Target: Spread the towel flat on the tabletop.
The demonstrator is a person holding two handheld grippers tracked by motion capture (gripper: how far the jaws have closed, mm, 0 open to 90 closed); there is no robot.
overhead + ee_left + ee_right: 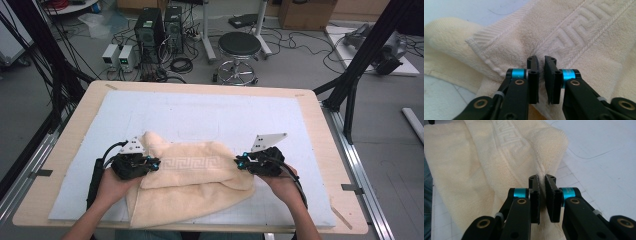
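You're mid-fold: each hand-held gripper, left and right, is pinched nearly closed on the towel. Next, carry both held edges together toward the near side, keeping them level.

Left black two-jaw gripper: cyan anodised collars, brass-ringed pivot screws, white cable tie. Right black two-jaw gripper: same build. Each: grey three-cornered top plate, trailing black cable. Forearms bare.
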